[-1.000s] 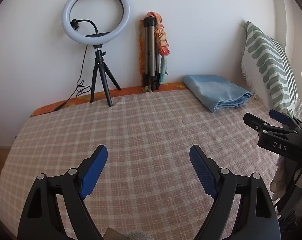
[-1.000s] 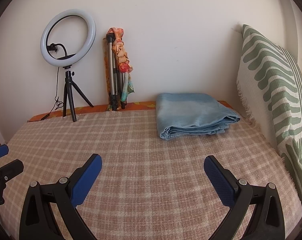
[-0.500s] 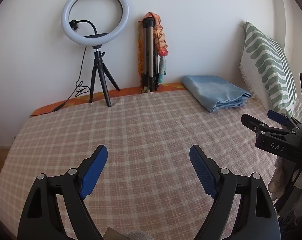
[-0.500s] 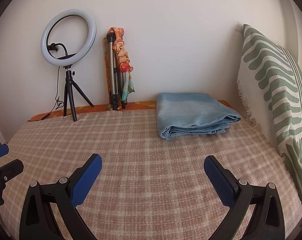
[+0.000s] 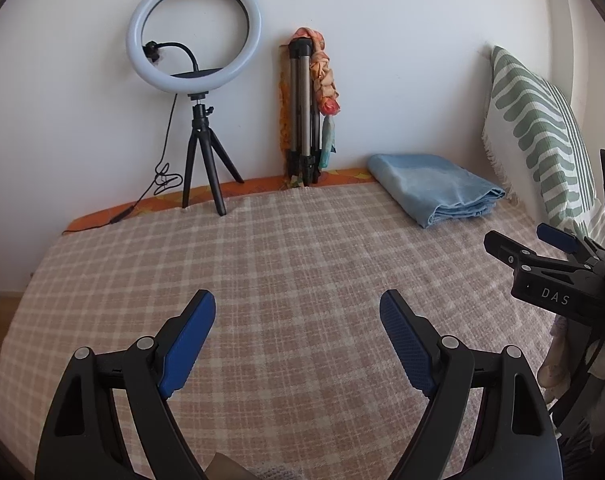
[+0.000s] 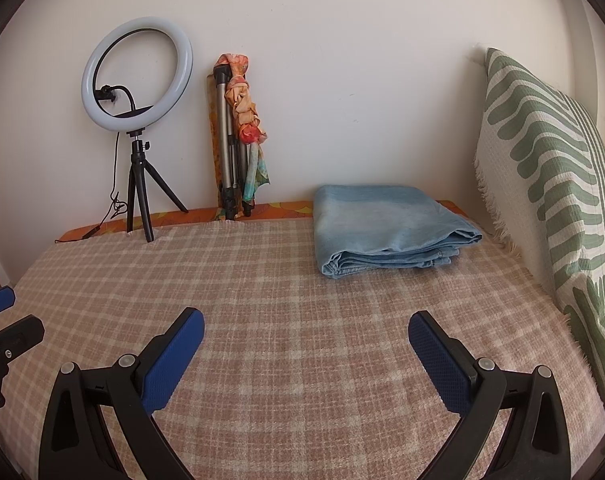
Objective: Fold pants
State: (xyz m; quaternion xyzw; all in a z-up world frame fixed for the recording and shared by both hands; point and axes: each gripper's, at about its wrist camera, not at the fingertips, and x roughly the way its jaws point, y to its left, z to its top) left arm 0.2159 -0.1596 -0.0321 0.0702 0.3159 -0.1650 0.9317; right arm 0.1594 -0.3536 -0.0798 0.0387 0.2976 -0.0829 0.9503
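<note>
Holding both tools over the checked bedspread (image 6: 286, 288), you are carrying nothing in either one: the left gripper (image 5: 298, 312) is standing wide, its blue pads well apart with only bare cover between them, and the right gripper (image 6: 306, 330) is gaping just as wide and just as empty. Item one, the pants (image 6: 386, 232): pale blue denim, lying at about one o'clock from the right tool, near the wall and just beside the green-patterned pillow (image 6: 550, 184), already stacked in several flat layers with the folded edges facing you. Judging by that neat bundle, the folding itself is looking finished, and what is remaining appears to be little more than drawing your hands away. Item two, the ring light (image 6: 136, 76) on its small tripod, standing at eleven o'clock. Item three, the folded tripod (image 6: 228, 140) with a bright scarf draped on it, leaning against the wall at twelve o'clock.
</note>
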